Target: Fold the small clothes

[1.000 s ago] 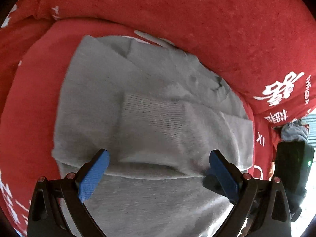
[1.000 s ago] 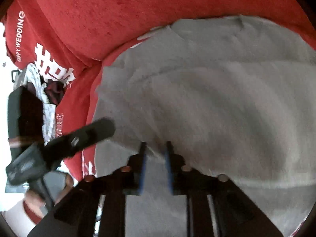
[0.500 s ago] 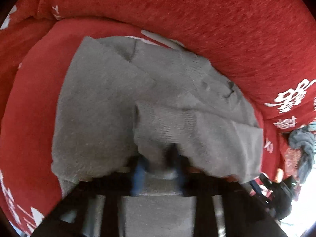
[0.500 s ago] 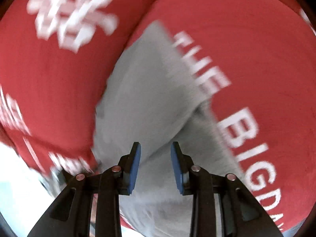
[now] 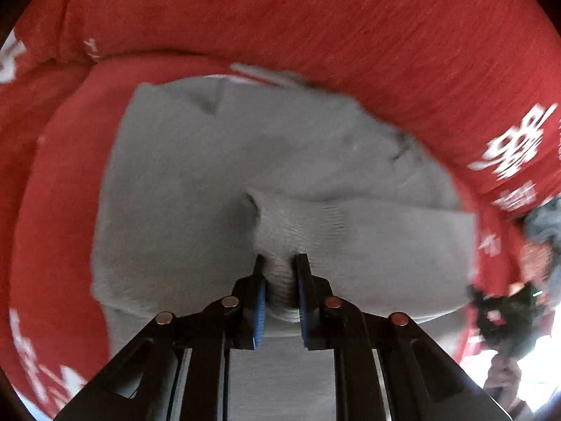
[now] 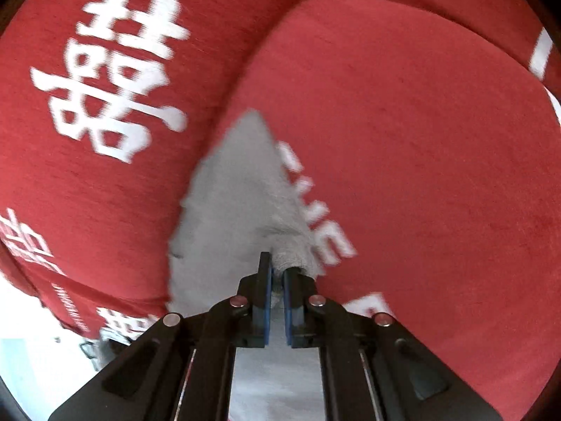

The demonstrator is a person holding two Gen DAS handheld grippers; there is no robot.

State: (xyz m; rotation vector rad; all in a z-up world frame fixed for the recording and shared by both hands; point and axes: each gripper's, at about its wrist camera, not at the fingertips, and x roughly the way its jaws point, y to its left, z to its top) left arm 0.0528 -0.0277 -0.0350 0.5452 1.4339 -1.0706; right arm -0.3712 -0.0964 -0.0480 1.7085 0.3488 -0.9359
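The sweater [image 5: 217, 182] is plain light grey knit, ribbed at the cuff. The sofa cover [image 6: 403, 122] is deep red with white characters and lettering. Both hand-held grippers are black with blue pads [image 5: 260, 301].

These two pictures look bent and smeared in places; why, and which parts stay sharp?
Left wrist view: the fisheye lens bows the red printed sofa cover into a dome; the grey knitted garment is softly blurred, the lower right corner glares white. Right wrist view: the white printed characters smear with motion blur; the right hand-held gripper stays crisp, as does the left hand-held gripper in its view.
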